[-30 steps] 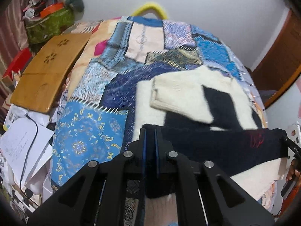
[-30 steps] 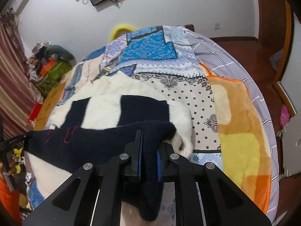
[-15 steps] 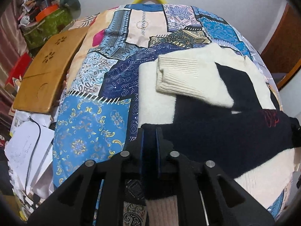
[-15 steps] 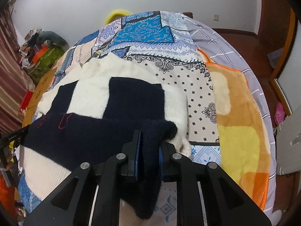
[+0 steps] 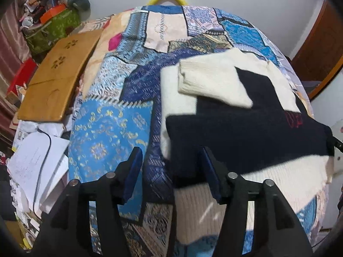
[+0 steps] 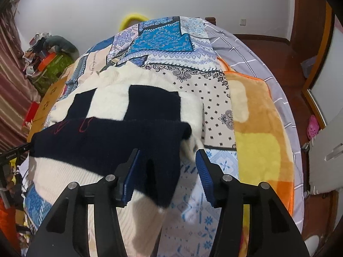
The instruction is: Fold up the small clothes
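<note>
From the left wrist view, the left gripper stood with its jaws spread wide, the blue-padded fingers holding nothing. Between and just beyond them lay the near left corner of the sweater, a cream and navy knit spread on the patchwork bedspread. A broad navy band ran across the sweater's width, with a small red embroidered mark towards its right end. A cream sleeve lay folded across the upper body, its ribbed cuff pointing left. The cream ribbed hem hung nearest the camera, over the bed's edge. To the left of the bed, a wooden board rested at a tilt, with loose white papers and a black cable below it.

From the right wrist view, the right gripper was likewise wide apart and gripped nothing. The sweater's navy band lay folded over, its right corner draped down between the open fingers, closer to the left pad than the right. Cream fabric bulged out just beyond the fold's right end. To the right of the sweater, an orange and yellow fleece blanket covered the bed, over a grey striped sheet. The tip of the other gripper showed at the band's far left end.
</note>
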Available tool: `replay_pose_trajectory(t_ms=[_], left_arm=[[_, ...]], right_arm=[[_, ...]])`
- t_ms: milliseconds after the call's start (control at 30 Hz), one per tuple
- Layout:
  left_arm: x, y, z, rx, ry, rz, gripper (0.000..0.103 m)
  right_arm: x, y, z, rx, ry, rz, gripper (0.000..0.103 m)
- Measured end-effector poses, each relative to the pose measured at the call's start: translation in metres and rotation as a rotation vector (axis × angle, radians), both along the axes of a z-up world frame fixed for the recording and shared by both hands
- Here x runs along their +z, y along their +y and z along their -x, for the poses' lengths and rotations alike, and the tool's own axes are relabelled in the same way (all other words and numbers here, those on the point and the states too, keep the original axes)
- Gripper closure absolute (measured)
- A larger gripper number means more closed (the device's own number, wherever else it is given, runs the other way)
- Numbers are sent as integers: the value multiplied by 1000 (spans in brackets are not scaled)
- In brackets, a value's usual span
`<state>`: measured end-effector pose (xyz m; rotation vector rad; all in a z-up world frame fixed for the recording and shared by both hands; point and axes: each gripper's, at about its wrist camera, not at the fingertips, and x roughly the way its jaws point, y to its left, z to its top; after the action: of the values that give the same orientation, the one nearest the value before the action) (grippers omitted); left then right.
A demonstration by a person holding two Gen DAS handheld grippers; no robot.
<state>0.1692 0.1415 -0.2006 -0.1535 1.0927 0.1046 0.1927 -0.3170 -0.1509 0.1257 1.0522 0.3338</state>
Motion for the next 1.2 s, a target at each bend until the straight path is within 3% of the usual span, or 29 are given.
replay_pose_trajectory(t_ms=[400, 733, 867, 967, 1067, 1200], left_arm=[[-26, -27, 28, -93, 88, 6, 44], [-36, -21, 32, -67, 94, 100, 45], [-37, -17, 33, -59, 93, 193, 63], [-35, -20, 33, -71, 89, 214, 75], [-27, -30, 34, -105, 56, 162, 89], [-15, -36, 33, -120, 21, 127, 94]], right_arm=[[-28, 9, 30, 31, 99, -39, 51], [-38, 19, 37, 67, 128, -86, 54], [-37, 25, 39, 90, 122, -125, 77], [-33, 32, 39, 112, 104, -117, 90], [-26, 37, 38, 130, 75, -99, 93], [-13, 39, 33, 141, 26, -96, 95]])
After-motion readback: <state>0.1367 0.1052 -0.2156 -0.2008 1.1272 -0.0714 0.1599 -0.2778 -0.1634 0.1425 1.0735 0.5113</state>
